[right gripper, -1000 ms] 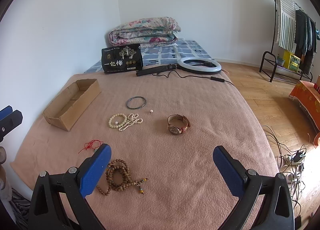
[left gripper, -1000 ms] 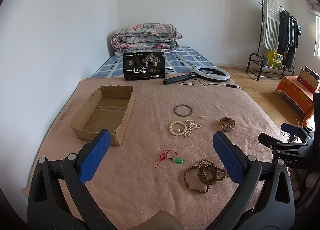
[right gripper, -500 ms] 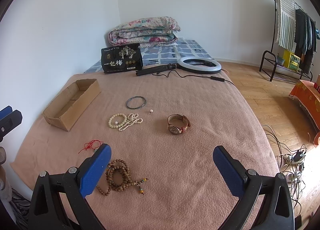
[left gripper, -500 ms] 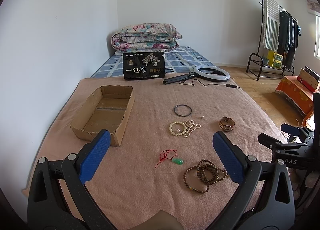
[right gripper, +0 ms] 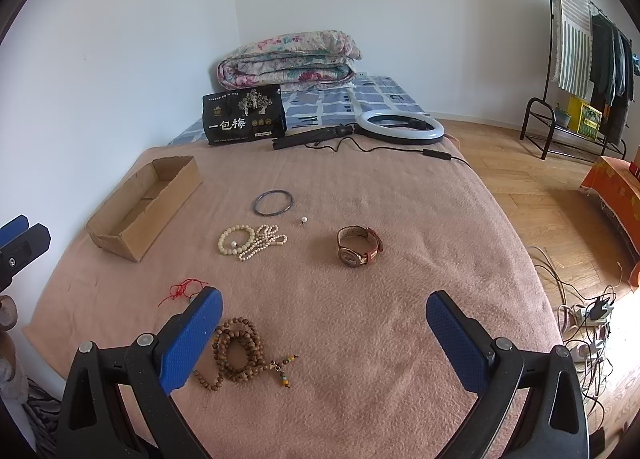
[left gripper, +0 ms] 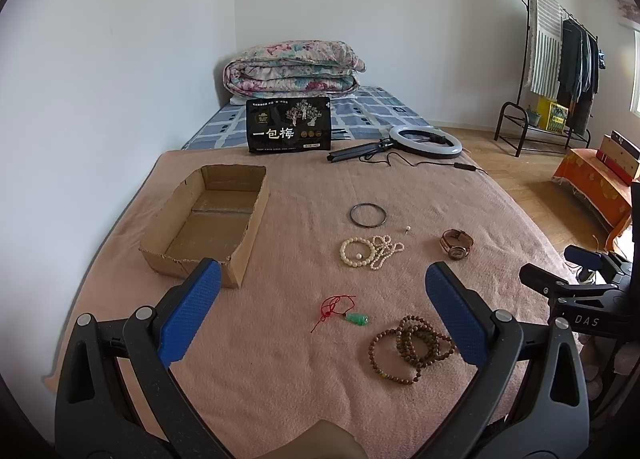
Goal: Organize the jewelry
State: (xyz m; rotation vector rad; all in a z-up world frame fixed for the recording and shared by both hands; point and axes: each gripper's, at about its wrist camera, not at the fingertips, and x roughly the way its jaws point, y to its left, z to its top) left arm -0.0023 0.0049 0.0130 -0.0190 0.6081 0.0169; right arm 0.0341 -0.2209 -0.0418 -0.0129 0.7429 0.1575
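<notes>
Jewelry lies on a pink blanket [left gripper: 280,371]: a dark bangle [left gripper: 368,214], cream bead strands [left gripper: 368,252], a small pearl [left gripper: 407,228], a brown watch [left gripper: 456,244], a red cord with a green pendant [left gripper: 344,312], and brown wooden beads [left gripper: 412,347]. An open cardboard box [left gripper: 208,219] sits at the left. My left gripper [left gripper: 320,311] is open and empty above the pendant. My right gripper [right gripper: 324,331] is open and empty, near the wooden beads [right gripper: 240,355] and the watch [right gripper: 358,246].
A black snack bag [left gripper: 288,124], a ring light [left gripper: 425,141] with its cable, and a folded quilt [left gripper: 292,69] lie at the far end. A clothes rack [right gripper: 580,51] and floor cables [right gripper: 584,311] are to the right. The other gripper [left gripper: 580,291] shows at the right edge.
</notes>
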